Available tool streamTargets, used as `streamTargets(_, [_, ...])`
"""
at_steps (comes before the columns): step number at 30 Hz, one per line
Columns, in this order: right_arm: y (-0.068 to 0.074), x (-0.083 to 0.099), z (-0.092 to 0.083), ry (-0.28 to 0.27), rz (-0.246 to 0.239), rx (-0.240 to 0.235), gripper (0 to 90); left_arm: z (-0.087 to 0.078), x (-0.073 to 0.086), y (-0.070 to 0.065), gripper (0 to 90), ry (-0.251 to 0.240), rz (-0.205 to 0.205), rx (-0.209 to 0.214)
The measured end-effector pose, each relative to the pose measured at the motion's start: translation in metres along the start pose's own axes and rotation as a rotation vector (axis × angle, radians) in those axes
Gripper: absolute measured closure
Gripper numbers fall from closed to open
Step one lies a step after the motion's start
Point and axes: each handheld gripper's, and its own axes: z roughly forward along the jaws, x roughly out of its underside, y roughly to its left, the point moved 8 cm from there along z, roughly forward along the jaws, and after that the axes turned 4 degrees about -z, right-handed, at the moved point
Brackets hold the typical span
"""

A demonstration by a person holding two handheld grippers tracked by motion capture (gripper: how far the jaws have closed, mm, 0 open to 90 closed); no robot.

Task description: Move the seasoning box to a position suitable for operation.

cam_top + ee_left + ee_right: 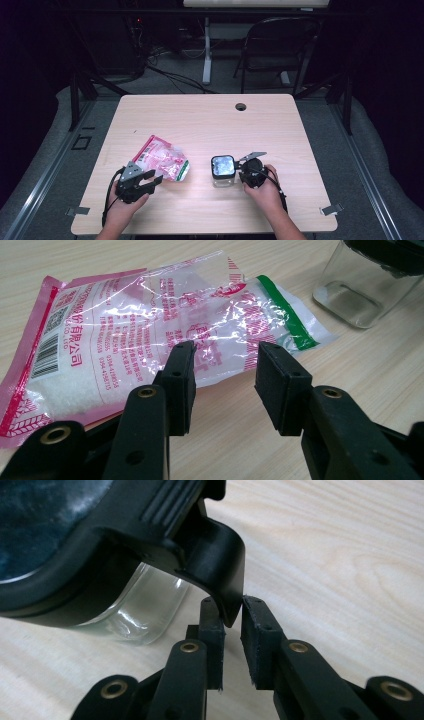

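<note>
in the high view, a light wooden table (210, 125) carries two things near its front edge. a clear plastic bag (162, 160) with pink print and a green strip lies flat at the left of the middle. a clear jar (223, 171) with a black lid (223, 166) stands upright to the right of it, apart from the bag. the left gripper (150, 181) sits in the person's left hand (122, 207), its jaws pointing toward the bag's near edge. the right gripper (241, 176) is in the right hand (265, 192), reaching the jar's right side. a dark folding chair (277, 45) stands beyond the table.

in the left gripper view, the left gripper (225, 371) has its jaws spread with bare tabletop (235, 410) between them. the left pad lies over the bag's (140, 335) near edge, though whether it touches cannot be told. the bag holds white grains and shows a barcode at its left end. the jar's (360, 295) clear base stands farther back at the right.

in the right gripper view, the right gripper (231, 617) has its jaws drawn close together, pinching the black latch tab (222, 570) that curves down from the lid (75, 535). the jar's clear wall (145, 610) curves below the lid, to the left of the jaws.
</note>
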Motion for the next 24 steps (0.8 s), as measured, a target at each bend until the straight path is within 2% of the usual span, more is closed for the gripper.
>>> streamTargets(4, [0.005, 0.003, -0.002, 0.002, -0.005, -0.006, 79.7, 0.000, 0.000, 0.000, 59.7, 0.000, 0.005, 0.000])
streamTargets(6, [0.010, 0.005, -0.004, -0.003, 0.008, -0.008, 79.6, 0.000, 0.000, -0.001, 59.8, -0.003, 0.005, -0.003])
streamTargets(12, [0.016, 0.009, -0.008, 0.013, -0.001, -0.022, 79.1, 0.000, -0.001, -0.001, 59.7, -0.002, 0.006, -0.003])
streamTargets(17, [0.018, 0.011, -0.009, 0.006, -0.007, -0.022, 79.0, 0.000, -0.002, -0.003, 59.7, -0.002, 0.009, -0.005])
streamTargets(24, [0.026, 0.012, -0.011, 0.013, -0.018, -0.050, 78.7, 0.000, -0.002, -0.005, 59.7, 0.002, 0.016, -0.002])
